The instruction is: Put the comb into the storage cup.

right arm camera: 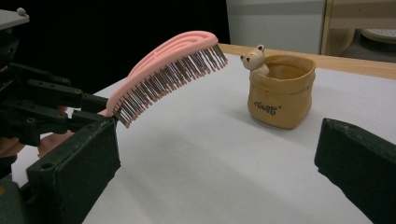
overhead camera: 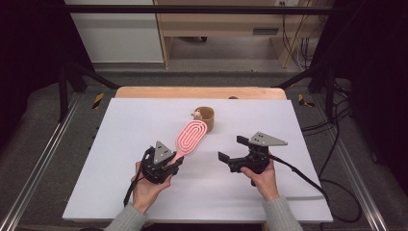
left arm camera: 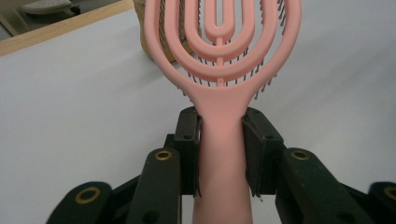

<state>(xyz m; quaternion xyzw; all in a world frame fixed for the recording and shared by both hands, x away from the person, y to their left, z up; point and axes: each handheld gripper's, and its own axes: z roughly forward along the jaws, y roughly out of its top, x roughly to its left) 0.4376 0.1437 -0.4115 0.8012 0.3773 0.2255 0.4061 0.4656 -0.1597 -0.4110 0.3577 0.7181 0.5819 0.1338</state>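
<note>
A pink hairbrush point(overhead camera: 191, 135) with an open looped head is held off the table, bristles point(right arm camera: 163, 84) facing down, its head point(left arm camera: 219, 37) reaching toward a small tan pouch-shaped pot point(overhead camera: 205, 118). My left gripper point(overhead camera: 174, 162) is shut on the brush's handle point(left arm camera: 222, 154), both pads pressing its sides. The pot point(right arm camera: 280, 91) stands upright with a little bear figure point(right arm camera: 254, 59) on its rim. My right gripper point(overhead camera: 233, 148) is open with nothing between its fingers, to the right of the brush and nearer than the pot.
A white board point(overhead camera: 120, 144) covers the table, with a wooden edge point(overhead camera: 144, 92) at the far side. Metal rails point(overhead camera: 43, 159) run along both sides. A cable point(overhead camera: 308, 179) trails from my right gripper across the board's right part.
</note>
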